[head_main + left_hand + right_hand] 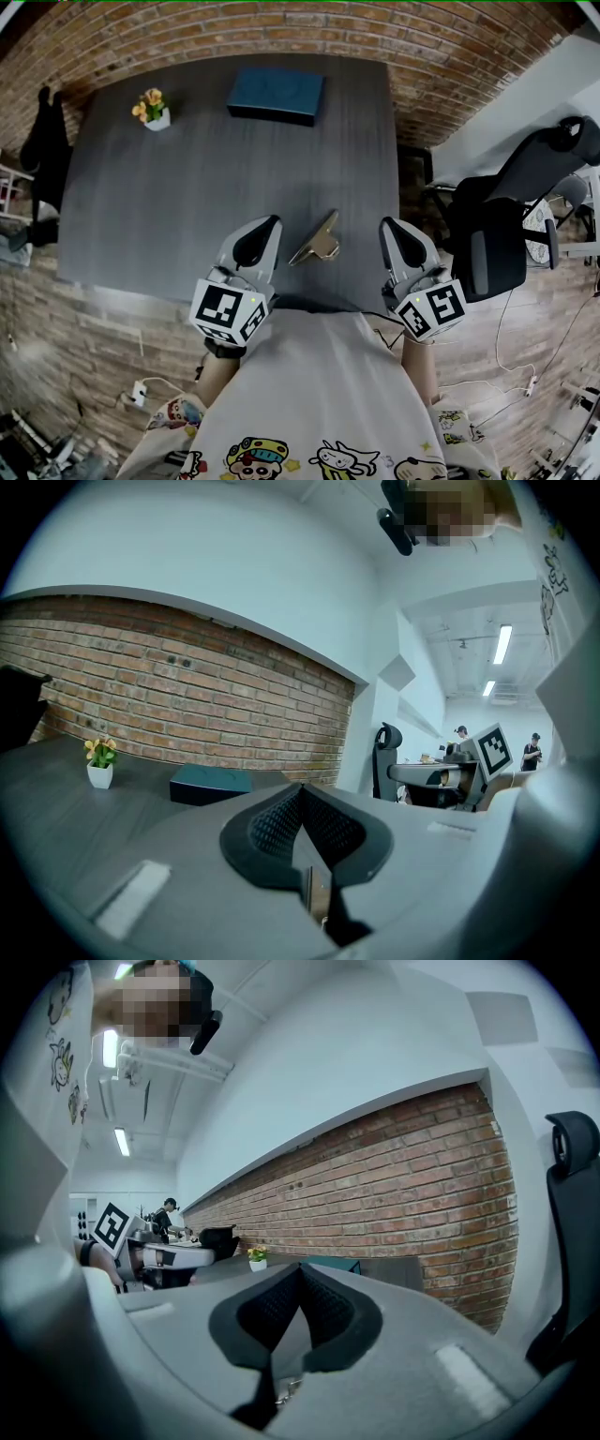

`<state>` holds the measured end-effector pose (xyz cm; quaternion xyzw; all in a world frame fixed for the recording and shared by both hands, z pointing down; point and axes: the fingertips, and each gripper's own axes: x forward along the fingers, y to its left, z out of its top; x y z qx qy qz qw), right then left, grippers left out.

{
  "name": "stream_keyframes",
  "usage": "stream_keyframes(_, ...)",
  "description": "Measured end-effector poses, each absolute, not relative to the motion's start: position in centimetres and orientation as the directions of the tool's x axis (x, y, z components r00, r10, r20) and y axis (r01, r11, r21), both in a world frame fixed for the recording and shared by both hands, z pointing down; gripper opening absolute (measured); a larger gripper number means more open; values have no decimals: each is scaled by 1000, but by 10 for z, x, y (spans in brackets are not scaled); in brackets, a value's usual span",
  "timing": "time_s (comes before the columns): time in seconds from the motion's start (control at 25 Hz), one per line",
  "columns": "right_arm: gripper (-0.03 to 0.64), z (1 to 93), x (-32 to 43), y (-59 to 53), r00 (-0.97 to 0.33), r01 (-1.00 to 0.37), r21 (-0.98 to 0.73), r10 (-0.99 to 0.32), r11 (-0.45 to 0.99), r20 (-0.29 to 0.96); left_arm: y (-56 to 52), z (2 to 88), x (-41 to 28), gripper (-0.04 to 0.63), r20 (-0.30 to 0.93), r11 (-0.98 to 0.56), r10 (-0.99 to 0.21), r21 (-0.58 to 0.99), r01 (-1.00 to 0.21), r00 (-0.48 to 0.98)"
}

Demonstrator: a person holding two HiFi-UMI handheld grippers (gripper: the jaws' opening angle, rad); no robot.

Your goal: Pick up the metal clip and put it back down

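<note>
A metal clip point(318, 243), brass-coloured with a long handle, lies on the dark grey table point(187, 187) near its front edge. It rests between my two grippers and touches neither. My left gripper point(273, 223) hovers just left of the clip, jaws shut and empty. At the clip's right my right gripper point(384, 225) is likewise shut with nothing in it. In the left gripper view the black pads point(302, 819) meet in front of the camera. The right gripper view shows its pads point(298, 1297) pressed together too. The clip is hidden in both gripper views.
A dark teal box point(276, 95) lies at the table's far edge, and a small potted flower point(153, 109) stands at the far left. A black office chair point(511, 216) stands right of the table. Brick floor surrounds it. Other people stand far off in both gripper views.
</note>
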<state>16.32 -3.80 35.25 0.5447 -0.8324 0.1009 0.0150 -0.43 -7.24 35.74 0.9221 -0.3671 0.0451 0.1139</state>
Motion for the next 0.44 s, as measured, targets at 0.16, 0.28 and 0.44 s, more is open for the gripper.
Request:
stream_keyframes(0.16,0,352,164,-39,-405,-911,-148,-904,385,140,-73,358,-4,3,165,-704,-667,180,-687,727)
stream_keyframes(0.28,0,352,163,-39,-404,-912,-147,-904,384,142,-73,358,-4,3,165,-705,-666,180,-686,727)
stream_keyframes(0.44,0,353,162,-39,-402,-912,-146,-905,382,143,-74,359,-6,4,166,-705,-666,180,-686,727)
